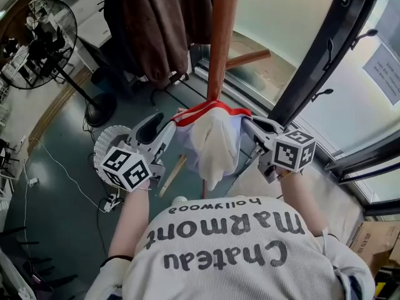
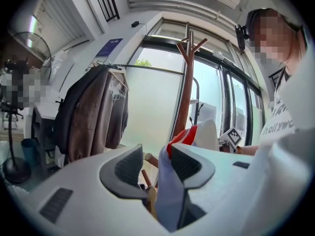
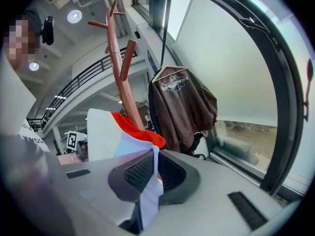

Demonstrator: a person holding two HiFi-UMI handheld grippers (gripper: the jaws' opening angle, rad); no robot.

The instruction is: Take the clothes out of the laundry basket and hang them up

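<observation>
One white and pale-lilac cloth garment with a red band (image 1: 212,139) is held up at six o'clock from the reddish-brown wooden coat stand (image 1: 222,36). The right gripper (image 3: 152,168) is clamped on a thin fold. The left gripper (image 2: 157,156) is parted, with cloth merely draped against one ribbed pad. The garment is judged light, limp and easily slipped, and best pinched along the red hem; a brown fleecy sweatshirt (image 1: 156,24) is hung at eleven o'clock

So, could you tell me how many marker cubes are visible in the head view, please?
2. One cube rides on the left gripper, left of the white garment; the other on the right gripper, right of it. None seems hidden.
</observation>
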